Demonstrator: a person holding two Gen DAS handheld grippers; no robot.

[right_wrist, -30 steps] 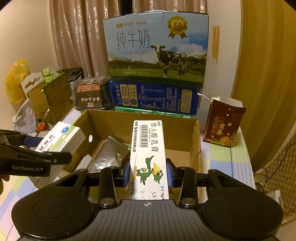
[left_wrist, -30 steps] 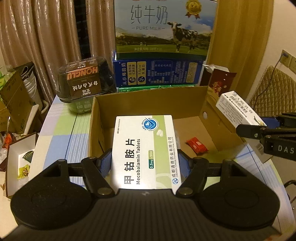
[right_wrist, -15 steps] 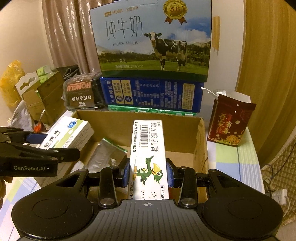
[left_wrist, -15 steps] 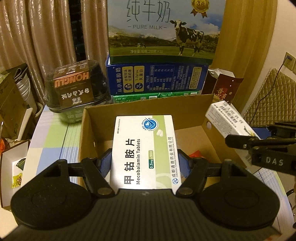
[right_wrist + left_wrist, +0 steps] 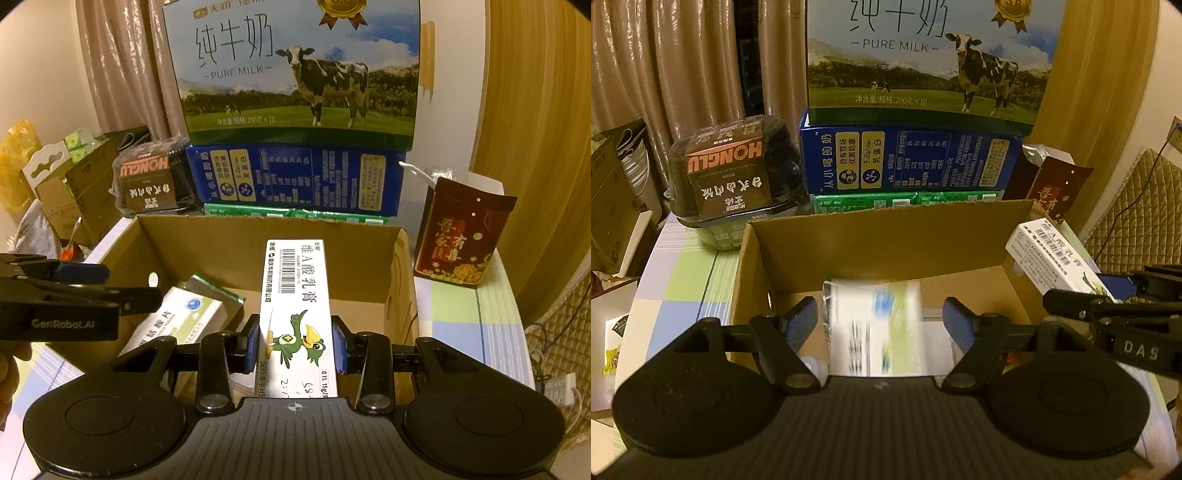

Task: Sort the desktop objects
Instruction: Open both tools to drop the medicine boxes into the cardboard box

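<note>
Brown corrugated cardboard fills most of what I see: the open cardboard box (image 5: 886,236) sits on the checked tablecloth (image 5: 683,280) right under both my grippers. My left gripper (image 5: 880,320) is opening, its blue pads standing clear of the tablet box (image 5: 875,325), which shows blurred between them and down inside the carton. From the right wrist camera that same white-and-green tablet box (image 5: 177,317) lies tilted against the box's left inner wall, on top of a silver foil pouch (image 5: 212,290). My right gripper (image 5: 297,341) is closed tight on the ointment box (image 5: 295,295), a long white carton with a green bird, both pads pressing its sides; it hangs over the open box, pointing toward the far wall. Behind the box stand the milk carton (image 5: 295,74) on a blue box (image 5: 295,181), a black Honglu container (image 5: 735,177) to the left and a dark red bag (image 5: 461,236) to the right
</note>
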